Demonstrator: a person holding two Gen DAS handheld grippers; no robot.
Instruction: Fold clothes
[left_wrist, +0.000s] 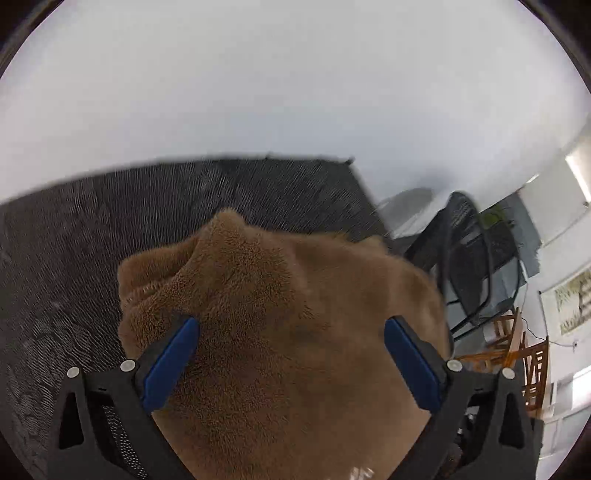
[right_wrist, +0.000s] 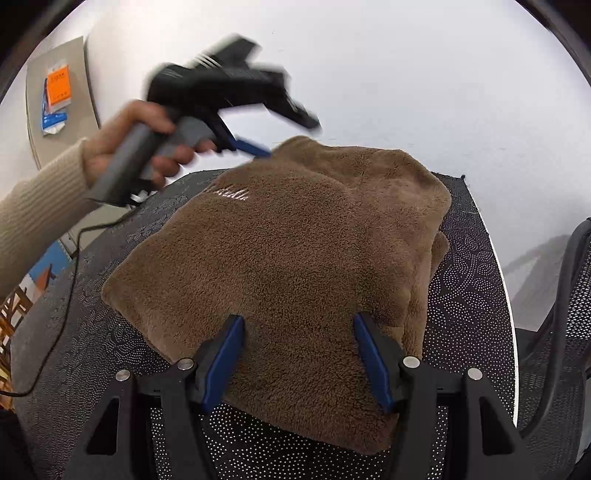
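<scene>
Item one, nearest: our right gripper (right_wrist: 298, 356), blue fingers (right_wrist: 223, 363) spread wide, poised over the near edge of the brown fleece garment (right_wrist: 295, 258); we cannot tell whether the tips touch the pile.

Item two: the brown fleece garment itself, folded into a rough rectangle of several layers, lying on the black dotted table (right_wrist: 469, 295). A line of pale lettering (right_wrist: 227, 194) shows near its far left corner. In the left wrist view the same garment (left_wrist: 280, 332) fills the space between the fingers.

Item three: our left gripper (left_wrist: 291, 362), fingers likewise spread, with fleece beneath and ahead of them. Seen from the right wrist, this left gripper (right_wrist: 255, 147) is at the garment's far left corner, held by our left hand (right_wrist: 136, 144) in a cream ribbed sleeve (right_wrist: 37, 221).

Item four, farthest: white wall (left_wrist: 295, 92); black mesh chair (left_wrist: 469, 266); wooden chairs (left_wrist: 517, 350) off to the right.
</scene>
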